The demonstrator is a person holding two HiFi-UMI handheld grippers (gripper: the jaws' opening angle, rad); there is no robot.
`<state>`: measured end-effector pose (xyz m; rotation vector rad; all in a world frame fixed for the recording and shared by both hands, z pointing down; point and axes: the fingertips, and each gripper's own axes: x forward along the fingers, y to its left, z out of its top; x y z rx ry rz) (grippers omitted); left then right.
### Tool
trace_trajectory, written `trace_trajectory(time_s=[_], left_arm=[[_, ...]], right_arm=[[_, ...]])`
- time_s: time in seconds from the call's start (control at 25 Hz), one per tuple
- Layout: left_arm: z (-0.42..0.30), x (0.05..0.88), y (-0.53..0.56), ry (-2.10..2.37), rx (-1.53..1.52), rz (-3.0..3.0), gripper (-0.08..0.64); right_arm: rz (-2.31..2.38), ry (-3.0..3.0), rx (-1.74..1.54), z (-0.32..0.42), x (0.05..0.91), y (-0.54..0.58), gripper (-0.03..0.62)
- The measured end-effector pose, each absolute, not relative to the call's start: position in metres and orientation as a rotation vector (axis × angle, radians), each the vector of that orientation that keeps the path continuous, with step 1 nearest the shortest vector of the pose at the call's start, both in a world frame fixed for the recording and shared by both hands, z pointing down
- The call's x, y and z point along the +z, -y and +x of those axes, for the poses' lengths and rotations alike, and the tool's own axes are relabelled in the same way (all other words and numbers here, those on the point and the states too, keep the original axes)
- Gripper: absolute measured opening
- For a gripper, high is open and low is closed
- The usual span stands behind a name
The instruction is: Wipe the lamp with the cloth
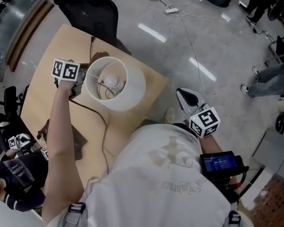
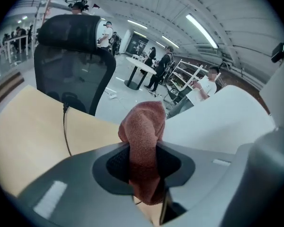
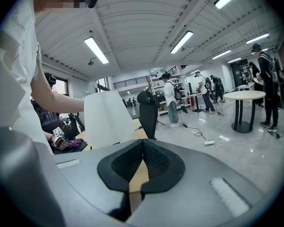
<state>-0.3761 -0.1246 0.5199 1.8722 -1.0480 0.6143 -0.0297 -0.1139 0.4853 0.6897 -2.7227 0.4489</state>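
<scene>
a glossy grey floor (image 1: 180, 41) surrounds a light wooden table (image 1: 42, 74) and black mesh office chair (image 1: 92, 13), under ceiling strip lights (image 3: 97, 50).

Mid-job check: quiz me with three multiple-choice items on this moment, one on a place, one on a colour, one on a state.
1. Where is the left gripper?
A. beside the lamp shade, over the table
B. off the table's edge
C. inside the lamp shade
2. What colour is the cloth?
A. blue
B. reddish brown
C. white
3. How are the right gripper's jaws?
A. shut, empty
B. shut on the cloth
C. wide open
Answers: 1 A, the head view shows it next to the shade; 2 B, plain in the left gripper view; 3 A, the tips meet with nothing between.
</scene>
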Motion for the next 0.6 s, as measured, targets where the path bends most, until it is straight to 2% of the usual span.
trace_trajectory(time_s=[0.24,0.6], left_arm=[[-0.388,0.517,0.131,1.094,0.694,1.899,0.118],[-0.362,0.388,0.141,0.998,0.741,2.216,0.118]], right_arm=[[0.696,2.723,0.461,-0.026,0.49,0.113,0.014],[0.706,2.749,0.465,-0.023,0.488,0.114,0.014]])
